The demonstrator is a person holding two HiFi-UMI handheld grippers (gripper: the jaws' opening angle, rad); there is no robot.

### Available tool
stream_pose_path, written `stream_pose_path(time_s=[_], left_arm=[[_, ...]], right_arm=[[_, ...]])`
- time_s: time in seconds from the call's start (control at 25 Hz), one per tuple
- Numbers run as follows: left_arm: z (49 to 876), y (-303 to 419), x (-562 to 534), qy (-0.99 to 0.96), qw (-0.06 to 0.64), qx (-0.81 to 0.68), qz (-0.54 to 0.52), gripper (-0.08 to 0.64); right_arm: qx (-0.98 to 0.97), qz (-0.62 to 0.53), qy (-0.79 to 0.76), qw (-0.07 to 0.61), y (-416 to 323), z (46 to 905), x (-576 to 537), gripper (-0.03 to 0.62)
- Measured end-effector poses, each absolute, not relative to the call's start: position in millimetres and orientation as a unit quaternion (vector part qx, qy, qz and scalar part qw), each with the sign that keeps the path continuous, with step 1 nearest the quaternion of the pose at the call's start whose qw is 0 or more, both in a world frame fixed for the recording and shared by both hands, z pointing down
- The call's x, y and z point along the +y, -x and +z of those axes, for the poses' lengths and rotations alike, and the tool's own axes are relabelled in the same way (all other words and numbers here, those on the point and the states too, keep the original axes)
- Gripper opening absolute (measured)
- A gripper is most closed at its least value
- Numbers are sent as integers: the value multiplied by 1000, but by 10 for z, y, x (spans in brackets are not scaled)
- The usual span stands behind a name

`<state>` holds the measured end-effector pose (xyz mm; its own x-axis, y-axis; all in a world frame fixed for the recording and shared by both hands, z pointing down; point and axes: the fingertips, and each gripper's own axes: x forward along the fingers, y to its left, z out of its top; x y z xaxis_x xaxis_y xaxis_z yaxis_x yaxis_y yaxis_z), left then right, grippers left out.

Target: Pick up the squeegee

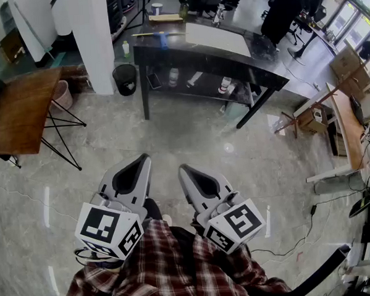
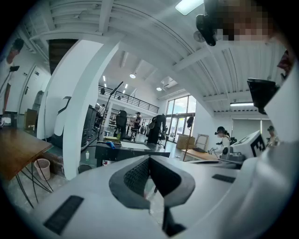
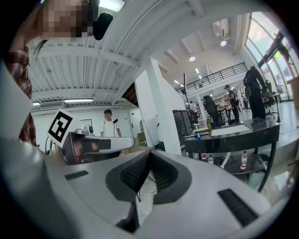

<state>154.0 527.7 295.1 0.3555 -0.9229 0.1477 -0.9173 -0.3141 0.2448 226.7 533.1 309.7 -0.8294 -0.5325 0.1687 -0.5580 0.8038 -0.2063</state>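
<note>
— Nearest item first, please.
— Plaid shirt (image 1: 173, 268), bottom of the head view, worn by the person holding the tools. Both tools are held close against it.
— Entry two?
— Left gripper (image 1: 143, 157): grey shell, marker cube at the rear, pointing away from the body over the pale floor (image 1: 190, 131). Jaws clenched, ribbed pads meeting at the tips. Nothing between them.
— Entry three?
— Right gripper (image 1: 183, 168): same build, just beside the left one, the two apart. Jaws likewise pressed together and empty.
— And the task's thing?
— Squeegee (image 1: 161, 38): long pale handle with a blue part. It lies flat at the left end of the black desk (image 1: 199, 55), running along the top, well apart from both tools and touched by neither.
— Other stock on that desk?
— White sheet (image 1: 217, 38) toward the middle of the top, to the right of the squeegee. Several bottles (image 1: 225, 84) are on the lower shelf.
— Surroundings?
— Black waste bin (image 1: 125, 79) on the floor off the desk's left end, against a white pillar (image 1: 96, 37). Wooden table (image 1: 19, 109) with thin black legs at the view's left edge. Cables (image 1: 289, 247) trail over the floor at the right.
</note>
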Motion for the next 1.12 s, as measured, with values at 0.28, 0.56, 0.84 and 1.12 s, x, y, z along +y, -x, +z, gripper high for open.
stream_pose_path(time_s=[0.28,0.56,0.84,1.12], left_arm=[[3095,-1432,4746,-813,146,-564,-1,9],[3004,-1037,3781,-817,140,-559,-9,9],[2980,-582,2871,-828,126,-546,6,9],[3077,-201,2341,-831,134,-540,4,9]], right_arm=[[-948,132,-286,48,-2099,3210,4772,12],[-951,114,-285,49,-1641,3134,3857,12],[-946,102,-304,46,-1173,3099,2857,12],[-941,104,-317,56,-802,3223,2362,12]])
